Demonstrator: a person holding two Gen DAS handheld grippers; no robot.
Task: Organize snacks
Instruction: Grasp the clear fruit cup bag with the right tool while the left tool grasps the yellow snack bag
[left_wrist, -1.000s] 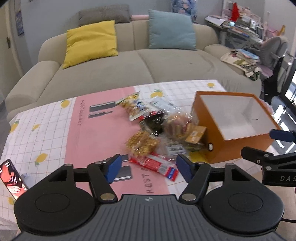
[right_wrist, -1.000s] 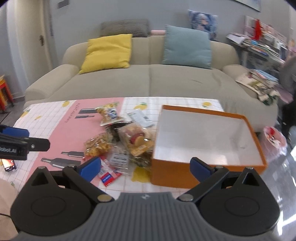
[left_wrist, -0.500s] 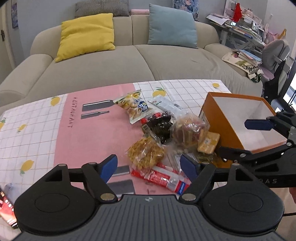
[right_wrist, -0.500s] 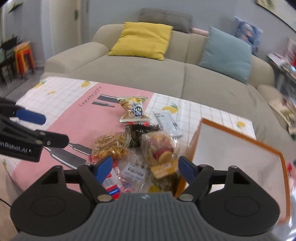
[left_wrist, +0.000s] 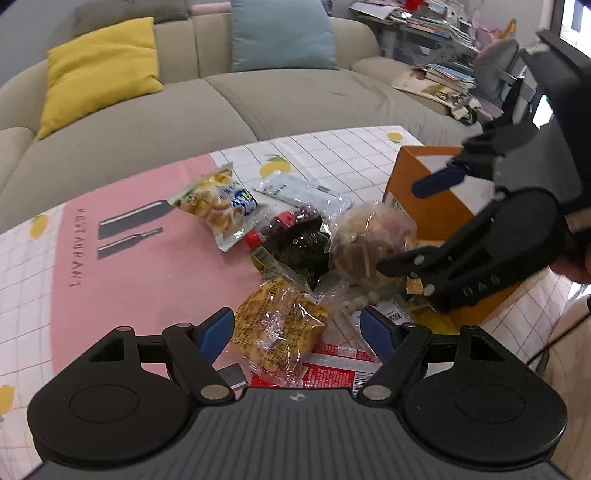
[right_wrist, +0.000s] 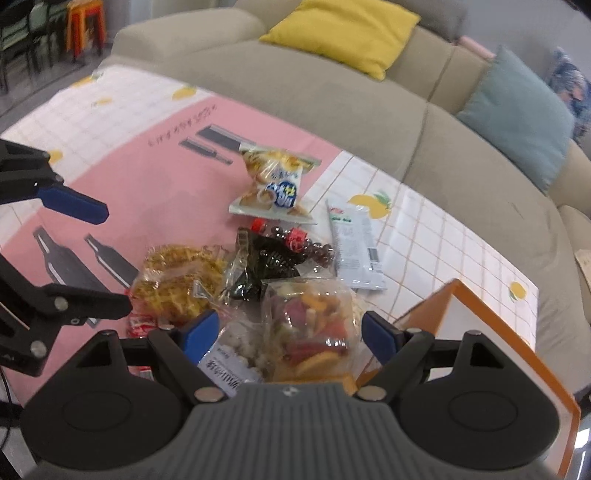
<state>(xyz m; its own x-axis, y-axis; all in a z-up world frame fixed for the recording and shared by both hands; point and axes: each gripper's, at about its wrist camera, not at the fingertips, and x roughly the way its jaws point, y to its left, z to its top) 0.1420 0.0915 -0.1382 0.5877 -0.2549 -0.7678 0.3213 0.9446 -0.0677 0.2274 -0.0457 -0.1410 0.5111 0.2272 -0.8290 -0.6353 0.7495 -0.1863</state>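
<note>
**Both tools hang over the snack pile, nothing gripped**

A beige sofa (left_wrist: 207, 110) fills the far side of your view, with a yellow cushion (left_wrist: 99, 70) and a teal cushion (left_wrist: 280, 35) against its back. In front of it stands the bench (left_wrist: 122, 258), covered by a cloth that is pink in the middle and white checked with lemons at the sides. At the bench's right end sits the orange box (right_wrist: 476, 325), open on top and white inside.

The snacks lie in a loose heap just left of the box. A white pouch (right_wrist: 354, 245) lies flat at the far edge of the heap, beside a blue-labelled bag (right_wrist: 275, 184) that sits a little apart on the pink. Nearer you come a dark packet (right_wrist: 266, 258), a yellow bag (left_wrist: 280, 332), a mixed-fruit bag (right_wrist: 314, 325) touching the box wall, and a red packet (left_wrist: 332, 373) partly under the yellow bag.

Your left tool (left_wrist: 297, 330) has just been opening; its jaws stand wide apart on either side of the yellow bag, pads not pressing on it. Your right tool (right_wrist: 291, 330) has just been closing a little, yet its jaws also stand apart, with the fruit bag between them and not pinched. Each tool shows in the other's view, close over the heap.
</note>
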